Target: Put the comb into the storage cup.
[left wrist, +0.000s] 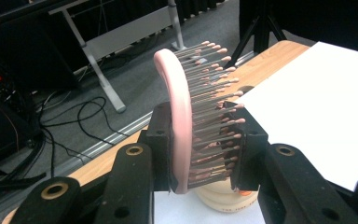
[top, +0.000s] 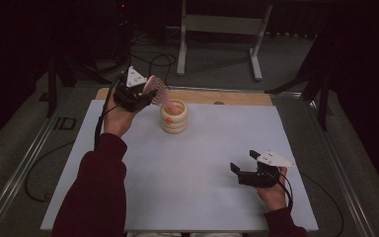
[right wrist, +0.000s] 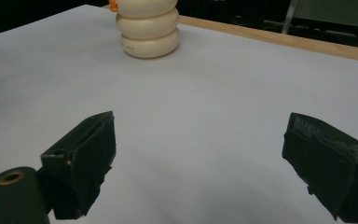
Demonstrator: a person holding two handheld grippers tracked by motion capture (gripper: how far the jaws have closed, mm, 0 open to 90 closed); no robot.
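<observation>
- My left gripper is clamped on a pink brush: one jaw on its pink back, the other on the bristle tips, seen close in left gripper view.
- Brush is held up off the sheet near the far-left part of the table, just beside and above the cream pot; in high view its bristle side faces the pot.
- In left gripper view the brush stands on edge, curved rim up, bristles pointing toward the white sheet side.
- Pot = three stacked cream rings, upright on the sheet, far side, left of centre. Something orange at its rim; can't tell what it is.
- Pot also sits below the brush in left gripper view, mostly hidden by the jaws.
- My right gripper has jaws wide apart, nothing between them, low over the sheet toward the near-right corner.
- Right gripper view: pot at the far end, well apart from the jaws; bare sheet between.
- Two grippers well apart from each other, left far, right near.
- Wood edge of the table shows past the sheet's far edge.
</observation>
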